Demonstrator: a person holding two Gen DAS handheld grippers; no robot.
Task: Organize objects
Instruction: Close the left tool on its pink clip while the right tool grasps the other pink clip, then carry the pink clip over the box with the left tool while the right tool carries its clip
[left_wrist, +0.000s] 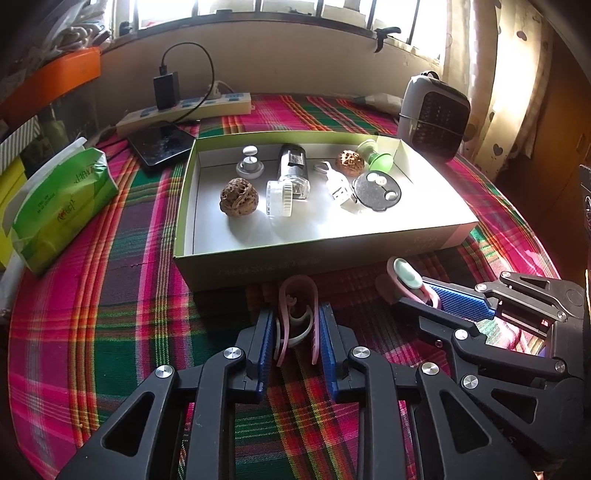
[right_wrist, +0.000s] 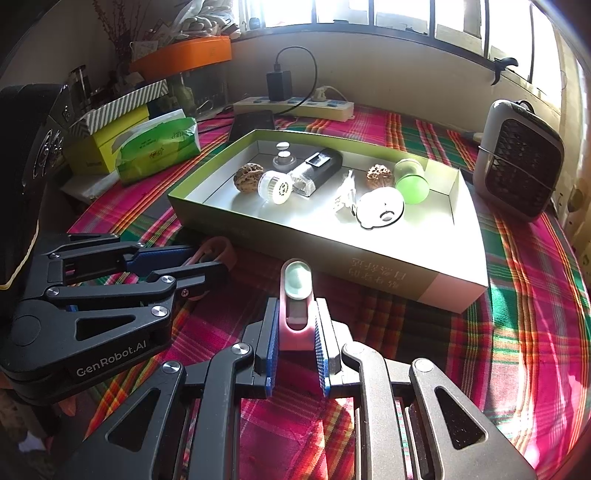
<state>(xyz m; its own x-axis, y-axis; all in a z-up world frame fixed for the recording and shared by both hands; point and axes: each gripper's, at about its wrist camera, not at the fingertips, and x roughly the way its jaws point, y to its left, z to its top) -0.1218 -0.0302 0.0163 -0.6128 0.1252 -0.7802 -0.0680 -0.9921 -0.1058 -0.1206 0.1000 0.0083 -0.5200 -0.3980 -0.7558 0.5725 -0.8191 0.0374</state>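
Note:
A shallow green box (left_wrist: 258, 264) (right_wrist: 388, 275) stands on the plaid cloth with small items inside: two walnuts (left_wrist: 239, 194) (right_wrist: 379, 176), a clear jar (left_wrist: 279, 198), a black lighter (left_wrist: 293, 166), a green bottle (right_wrist: 410, 181) and a round disc (left_wrist: 376, 186). My left gripper (left_wrist: 297, 326) is shut on a pink clip (left_wrist: 295, 314) just in front of the box. It also shows in the right wrist view (right_wrist: 192, 264). My right gripper (right_wrist: 295, 328) is shut on a pink clip with a pale green pad (right_wrist: 296, 295), close to the box's front wall. It also shows in the left wrist view (left_wrist: 410, 288).
A green tissue pack (left_wrist: 62, 206) lies left of the box. A tablet (left_wrist: 162, 142) and a power strip (left_wrist: 184, 110) sit behind it. A small heater (left_wrist: 434, 114) stands at the back right. Boxes (right_wrist: 110, 136) are stacked at the far left.

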